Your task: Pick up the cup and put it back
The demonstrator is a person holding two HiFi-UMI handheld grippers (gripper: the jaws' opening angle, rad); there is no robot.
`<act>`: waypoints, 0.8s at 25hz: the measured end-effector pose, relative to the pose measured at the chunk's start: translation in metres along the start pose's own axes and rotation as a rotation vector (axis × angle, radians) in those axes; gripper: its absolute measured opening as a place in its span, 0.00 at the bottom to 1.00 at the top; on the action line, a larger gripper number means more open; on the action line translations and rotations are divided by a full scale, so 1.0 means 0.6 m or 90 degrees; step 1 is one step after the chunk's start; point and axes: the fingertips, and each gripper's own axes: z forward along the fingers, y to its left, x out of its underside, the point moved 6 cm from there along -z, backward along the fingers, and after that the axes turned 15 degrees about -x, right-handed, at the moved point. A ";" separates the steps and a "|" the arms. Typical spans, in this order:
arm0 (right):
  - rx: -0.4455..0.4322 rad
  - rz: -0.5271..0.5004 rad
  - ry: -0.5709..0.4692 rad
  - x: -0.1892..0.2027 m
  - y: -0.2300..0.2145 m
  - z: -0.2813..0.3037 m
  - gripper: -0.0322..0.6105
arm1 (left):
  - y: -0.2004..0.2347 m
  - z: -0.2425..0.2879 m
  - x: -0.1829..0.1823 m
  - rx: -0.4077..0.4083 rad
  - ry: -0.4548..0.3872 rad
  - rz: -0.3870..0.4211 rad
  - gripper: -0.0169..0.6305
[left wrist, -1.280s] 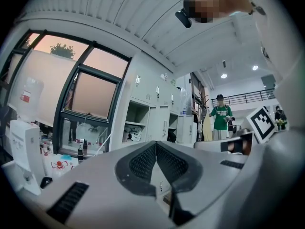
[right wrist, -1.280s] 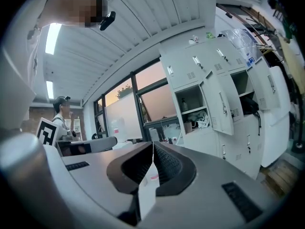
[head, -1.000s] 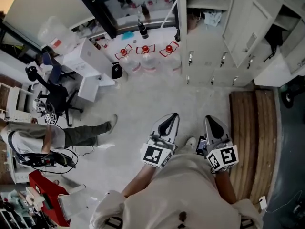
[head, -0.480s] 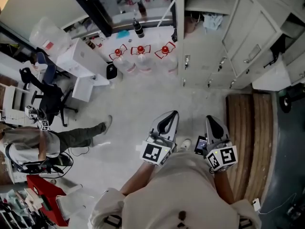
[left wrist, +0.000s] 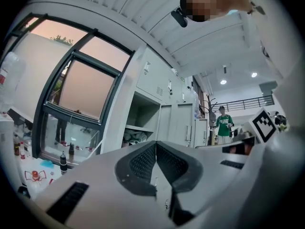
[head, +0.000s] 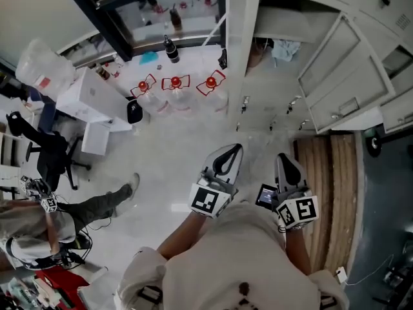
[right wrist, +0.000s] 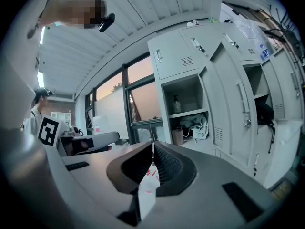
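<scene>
Two hand-held grippers were shown side by side above a pale floor, both directed toward a bank of grey lockers. The left gripper was recorded with its jaws brought fully together and nothing between them; in the left gripper view its black ribbed pads were seen meeting at the tip. The right gripper was likewise closed and empty, its two ribbed faces being pressed against each other in the right gripper view. What appeared to be the cup, a small brown vessel, was seen standing upright inside an open locker compartment, just beside a crumpled pale cloth and beneath a shelf on which a bottle was placed; it was well apart from both grippers. Three water jugs with red handles were lined up on the floor below a window. A wooden pallet was visible beside the right gripper, a seated person at the left edge of the head view, and a standing person in a green top in the left gripper view.
</scene>
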 end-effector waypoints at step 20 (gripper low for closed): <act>-0.015 0.000 -0.005 -0.028 -0.164 0.186 0.09 | 0.082 0.210 -0.011 0.004 -0.004 0.011 0.04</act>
